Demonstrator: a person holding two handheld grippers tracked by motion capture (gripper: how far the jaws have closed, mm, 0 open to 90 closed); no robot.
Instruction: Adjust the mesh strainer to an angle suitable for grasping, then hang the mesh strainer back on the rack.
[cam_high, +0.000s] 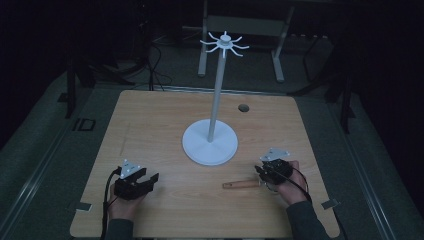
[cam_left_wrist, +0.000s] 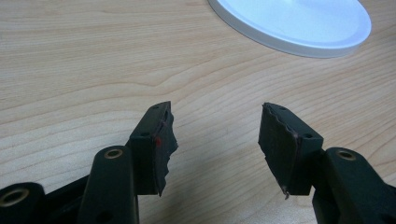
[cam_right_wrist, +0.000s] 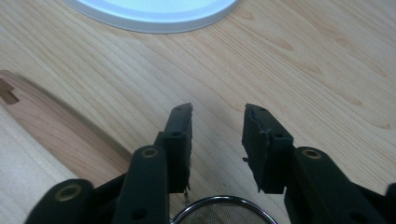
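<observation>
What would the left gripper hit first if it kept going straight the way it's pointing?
Probably the white stand base: the open left gripper points over bare table toward its rim, though it may pass slightly left.

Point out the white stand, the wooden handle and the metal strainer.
White stand (cam_high: 210, 145), high view, on its round base.
Wooden handle (cam_high: 240, 184), high view, mid-length.
Metal strainer (cam_right_wrist: 219, 212), right gripper view, on its mesh just under the rim.

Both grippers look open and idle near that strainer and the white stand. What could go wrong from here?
The strainer lies under the open right gripper, its wooden handle off to one side of the jaws, so a straight close may miss it. The tall stand sits between both hands; a careless lift could knock its pole and tip it.
</observation>
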